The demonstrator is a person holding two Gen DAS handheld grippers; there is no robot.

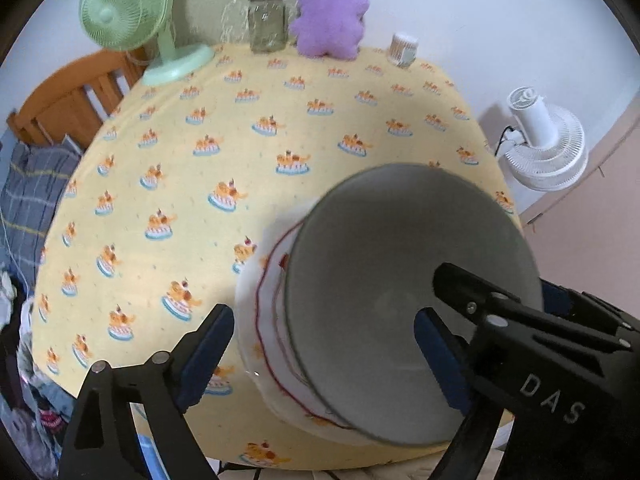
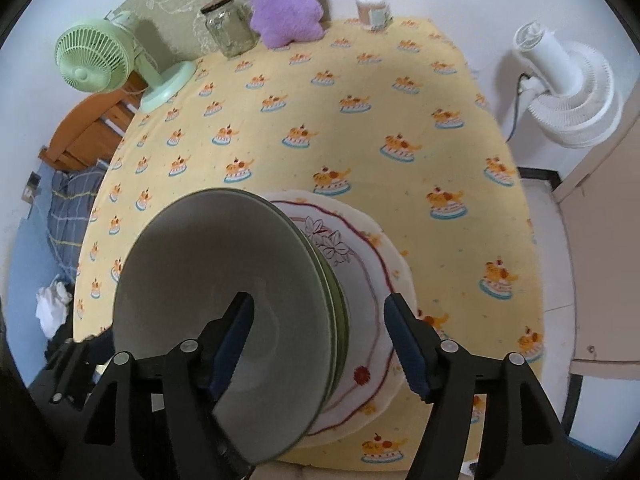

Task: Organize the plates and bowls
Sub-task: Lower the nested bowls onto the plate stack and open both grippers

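Most of the stacking looks done to me: grey bowl (image 2: 224,312) nested on green-rimmed dishes atop the flowered plate (image 2: 360,280) at table's (image 2: 360,120) 6 o'clock edge, left gripper (image 1: 324,356) and right gripper (image 2: 320,344) both gaping, holding nothing, no other dishes visible.

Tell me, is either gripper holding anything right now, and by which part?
Nothing is held. The left gripper and right gripper both stand open astride the rim of the grey bowl, pads not pressing it.
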